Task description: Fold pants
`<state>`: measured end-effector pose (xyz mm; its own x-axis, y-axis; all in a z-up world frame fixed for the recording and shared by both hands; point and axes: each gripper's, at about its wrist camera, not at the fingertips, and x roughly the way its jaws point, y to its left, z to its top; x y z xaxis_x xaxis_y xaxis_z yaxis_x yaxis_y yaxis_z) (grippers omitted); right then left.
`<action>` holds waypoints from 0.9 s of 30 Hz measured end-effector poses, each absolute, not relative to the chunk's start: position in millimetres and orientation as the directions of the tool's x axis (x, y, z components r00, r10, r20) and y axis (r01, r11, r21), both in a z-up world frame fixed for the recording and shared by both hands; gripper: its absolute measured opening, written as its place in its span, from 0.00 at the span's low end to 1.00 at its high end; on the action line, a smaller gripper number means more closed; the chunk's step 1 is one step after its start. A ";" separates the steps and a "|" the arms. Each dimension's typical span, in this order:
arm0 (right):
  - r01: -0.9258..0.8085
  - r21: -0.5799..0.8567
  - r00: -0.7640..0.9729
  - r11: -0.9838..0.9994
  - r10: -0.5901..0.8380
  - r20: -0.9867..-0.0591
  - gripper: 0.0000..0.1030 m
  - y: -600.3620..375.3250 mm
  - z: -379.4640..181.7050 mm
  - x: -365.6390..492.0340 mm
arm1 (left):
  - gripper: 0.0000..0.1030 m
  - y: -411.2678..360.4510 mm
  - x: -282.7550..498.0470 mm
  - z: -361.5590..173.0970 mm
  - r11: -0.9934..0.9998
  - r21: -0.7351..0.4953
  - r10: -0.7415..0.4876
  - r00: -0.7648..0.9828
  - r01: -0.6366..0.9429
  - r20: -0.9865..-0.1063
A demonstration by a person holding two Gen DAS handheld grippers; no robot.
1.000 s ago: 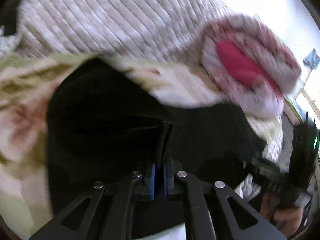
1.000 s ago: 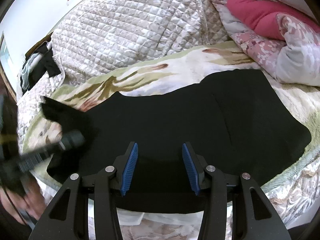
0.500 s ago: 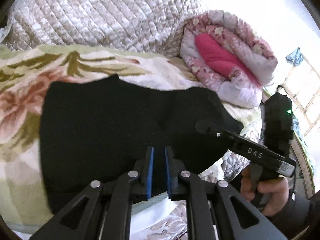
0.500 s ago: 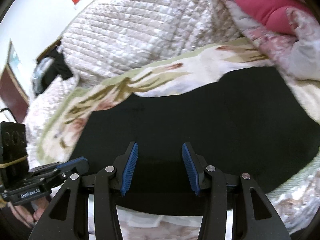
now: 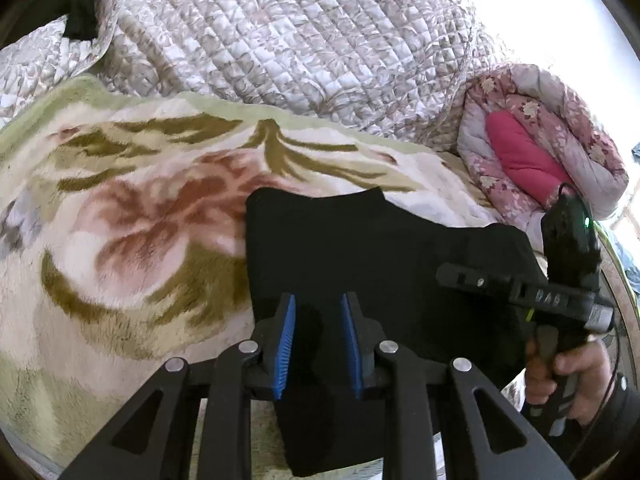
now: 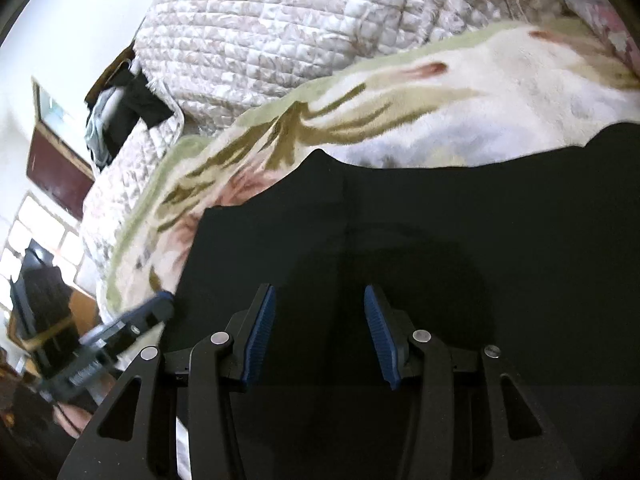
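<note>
1. Pants (image 5: 380, 256) lie folded flat on the floral blanket (image 5: 132, 216), near its front edge.
2. Left gripper (image 5: 318, 336): jaws narrowly apart, holding nothing, over the pants' left edge.
3. Right gripper (image 6: 320, 332): jaws wide, holding nothing, over the pants (image 6: 440, 232).
4. Quilt (image 5: 280, 40) behind blanket.

Left gripper (image 5: 318, 340) fingers apart over black pants (image 5: 384, 264).
</note>
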<state>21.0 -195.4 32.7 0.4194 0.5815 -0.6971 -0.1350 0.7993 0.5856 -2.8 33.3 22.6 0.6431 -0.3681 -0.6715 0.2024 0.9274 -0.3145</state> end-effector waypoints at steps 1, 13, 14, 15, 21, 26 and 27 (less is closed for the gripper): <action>-0.140 0.598 0.412 0.789 0.596 -0.690 0.45 -194.2 31.9 20.6 | 0.25 33.6 -3.7 21.9 0.927 -0.313 -0.368 0.644 0.204 -0.671; -0.157 0.626 0.380 0.764 0.632 -0.676 0.04 -179.8 29.8 35.6 | 0.25 29.4 -4.0 17.9 0.928 -0.309 -0.366 0.643 0.206 -0.672; -0.159 0.622 0.389 0.767 0.628 -0.674 0.03 -180.1 31.5 33.0 | 0.25 30.3 -4.6 18.4 0.930 -0.307 -0.363 0.646 0.203 -0.672; -0.163 0.614 0.403 0.772 0.620 -0.673 0.03 -181.5 35.3 29.7 | 0.25 30.9 -5.0 19.1 0.931 -0.305 -0.359 0.649 0.201 -0.671; -0.081 0.603 0.471 0.793 0.564 -0.678 0.03 -213.2 40.5 13.7 | 0.25 36.9 -8.8 22.9 0.929 -0.313 -0.361 0.662 0.197 -0.657; -0.066 0.589 0.472 0.805 0.546 -0.693 0.03 -218.0 35.3 11.3 | 0.25 33.8 -10.1 20.2 0.925 -0.318 -0.373 0.646 0.206 -0.667; -0.069 0.586 0.474 0.807 0.543 -0.693 0.03 -218.3 36.6 10.4 | 0.25 33.3 -11.3 20.9 0.927 -0.312 -0.371 0.647 0.210 -0.667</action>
<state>10.4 -218.3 36.6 0.4736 0.5435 -0.6930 -0.0694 0.8075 0.5858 -11.3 33.3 20.9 0.6467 -0.3707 -0.6666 0.2096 0.9267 -0.3120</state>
